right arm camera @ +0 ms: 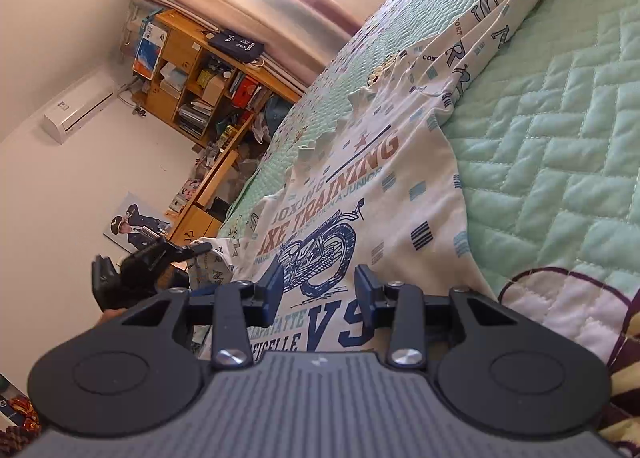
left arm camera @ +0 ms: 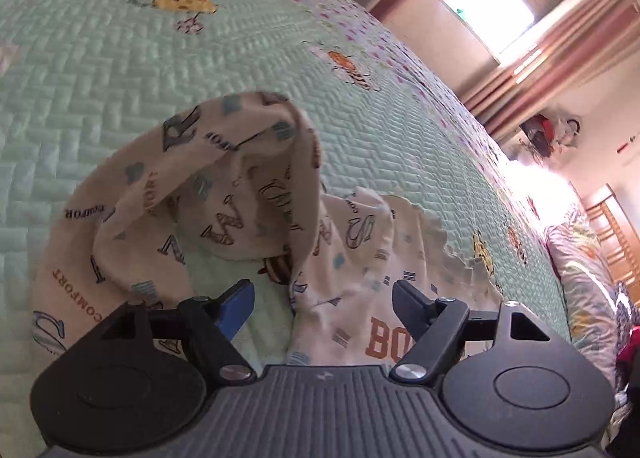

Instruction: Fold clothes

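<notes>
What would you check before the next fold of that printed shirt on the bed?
1. Shirt lies on the quilt: ok.
2. Shirt is flat: not ok; in the left wrist view a sleeve stands bunched up.
3. Left hand-held gripper is free to grasp: ok; jaws wide apart over the shirt, nothing pinched.
4. Right hand-held gripper is free: ok; jaws part open above the motorcycle print, pads not pressing cloth.
5. Both grippers are near the same end of the shirt: ok; the left one shows at the left of the right wrist view.
6. Far hem is straight: cannot tell.
</notes>
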Demonstrator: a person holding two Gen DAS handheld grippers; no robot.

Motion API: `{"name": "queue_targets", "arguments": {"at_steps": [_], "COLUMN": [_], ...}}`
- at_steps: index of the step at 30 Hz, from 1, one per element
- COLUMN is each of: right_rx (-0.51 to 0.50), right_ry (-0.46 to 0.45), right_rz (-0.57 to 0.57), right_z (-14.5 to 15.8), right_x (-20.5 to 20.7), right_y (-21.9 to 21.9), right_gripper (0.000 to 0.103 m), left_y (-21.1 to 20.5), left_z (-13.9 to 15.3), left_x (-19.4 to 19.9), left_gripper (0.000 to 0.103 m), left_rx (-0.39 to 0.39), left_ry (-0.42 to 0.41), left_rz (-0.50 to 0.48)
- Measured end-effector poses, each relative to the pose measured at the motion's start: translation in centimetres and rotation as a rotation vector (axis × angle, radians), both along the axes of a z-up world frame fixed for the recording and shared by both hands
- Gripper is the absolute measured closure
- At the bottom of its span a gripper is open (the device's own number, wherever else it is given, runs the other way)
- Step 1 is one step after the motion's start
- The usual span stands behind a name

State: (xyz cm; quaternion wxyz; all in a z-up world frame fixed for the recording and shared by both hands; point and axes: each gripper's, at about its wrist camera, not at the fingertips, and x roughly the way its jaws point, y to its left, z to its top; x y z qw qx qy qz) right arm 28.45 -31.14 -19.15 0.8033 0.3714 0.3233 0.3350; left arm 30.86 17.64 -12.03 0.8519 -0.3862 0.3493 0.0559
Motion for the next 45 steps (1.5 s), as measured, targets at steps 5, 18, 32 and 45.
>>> {"name": "queue_targets", "arguments": {"at_steps": [5,18,32,45], "right_rx": [0.006,0.006,0.001,-0.012], "right_ry": [0.002,0.004,0.004,0.005], "right_rz": [0.002,0.007,0.012,0.019], "right_z": [-0.2,-0.1,0.0,0.1], "right_x": [-0.1,-0.4,-0.3,-0.1], "right_y": [-0.2,-0.2,-0.1,-0.1], "right_gripper": [0.062,0.062,0.062,0.062], "left_y": [1.8,7.3,8.9,8.3], "left_z": [-2.4,1.6,-1.4,2.4], "left_x": [0.3,3.0,-1.7,-5.9], "left_gripper": [0.018,0.018,0.016,0.010], "left_rx": [-0.118,0.067,0.134,0.049], "left_ry": [-0.104,-0.324,-0.120,0.071], "left_rz": [0.088,0.247,0.133,0.089]}}
